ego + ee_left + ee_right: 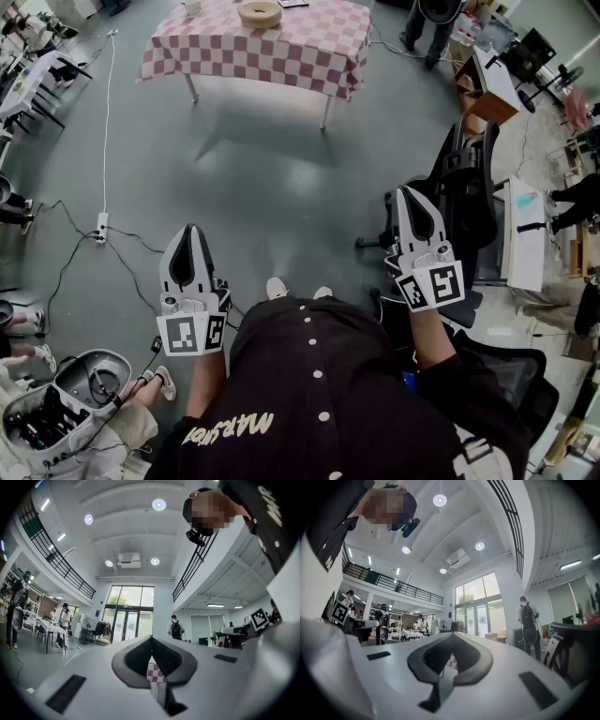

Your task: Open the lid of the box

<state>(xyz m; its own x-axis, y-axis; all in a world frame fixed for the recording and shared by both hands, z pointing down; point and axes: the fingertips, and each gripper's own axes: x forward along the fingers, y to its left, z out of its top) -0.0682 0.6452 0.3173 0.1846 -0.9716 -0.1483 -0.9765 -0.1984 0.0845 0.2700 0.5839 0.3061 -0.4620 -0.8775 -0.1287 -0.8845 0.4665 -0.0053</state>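
Observation:
A round cream box (260,13) sits on a table with a pink-and-white checked cloth (309,52) at the far end of the floor in the head view. Both grippers hang well short of it, over bare grey floor in front of my body. My left gripper (192,231) is shut, its tips meeting with nothing between them. My right gripper (410,193) is likewise shut and holds nothing. In the left gripper view, the left gripper (151,638) frames a sliver of the checked cloth (156,673) through its jaw window. The right gripper (452,635) points across the hall.
A black office chair (469,187) stands close to my right gripper, with desks (525,234) beyond it. A power strip (101,225) and cables lie on the floor at left. An open equipment case (66,403) sits lower left. A person with a backpack (528,620) stands in the hall.

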